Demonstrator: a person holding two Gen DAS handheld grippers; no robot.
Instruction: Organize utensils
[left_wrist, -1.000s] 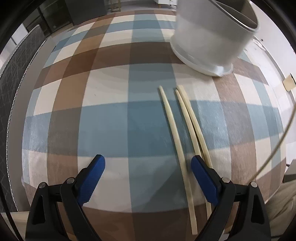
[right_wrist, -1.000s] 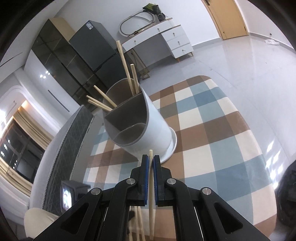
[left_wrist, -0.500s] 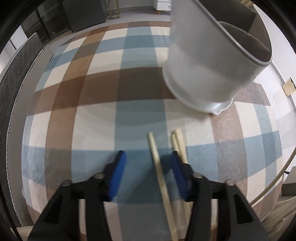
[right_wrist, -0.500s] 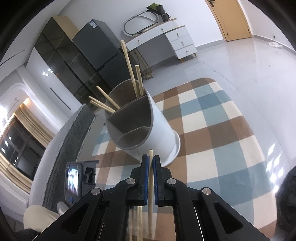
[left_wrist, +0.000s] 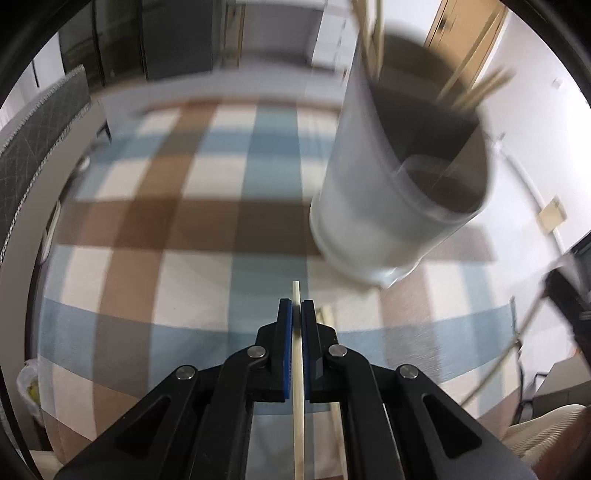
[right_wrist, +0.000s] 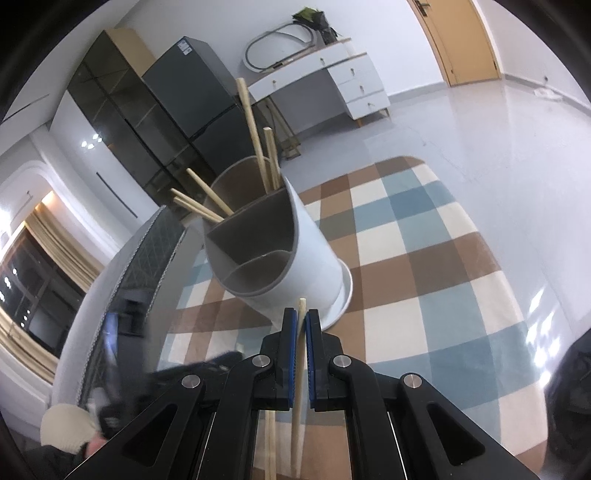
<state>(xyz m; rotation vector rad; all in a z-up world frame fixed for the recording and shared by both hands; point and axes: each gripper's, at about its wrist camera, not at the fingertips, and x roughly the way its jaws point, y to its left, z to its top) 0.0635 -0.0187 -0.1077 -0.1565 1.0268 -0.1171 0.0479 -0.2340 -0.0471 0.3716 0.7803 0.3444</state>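
Chopstick (left_wrist: 298, 373) in left gripper (left_wrist: 296, 309) (clamped)

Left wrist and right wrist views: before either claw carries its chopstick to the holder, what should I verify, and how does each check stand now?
1. Left claw clamped on a pale wooden chopstick: ok.
2. Right claw clamped on its own pale wooden chopstick: ok.
3. White cylindrical divided utensil holder upright on the blue, brown and cream checked tablecloth: ok.
4. Front holder compartment free to receive: ok; no chopsticks show in it.
5. Left chopstick lifted off the tablecloth: cannot tell, its far end is hidden.
6. Loose chopstick beside the left claw, not caught: ok.
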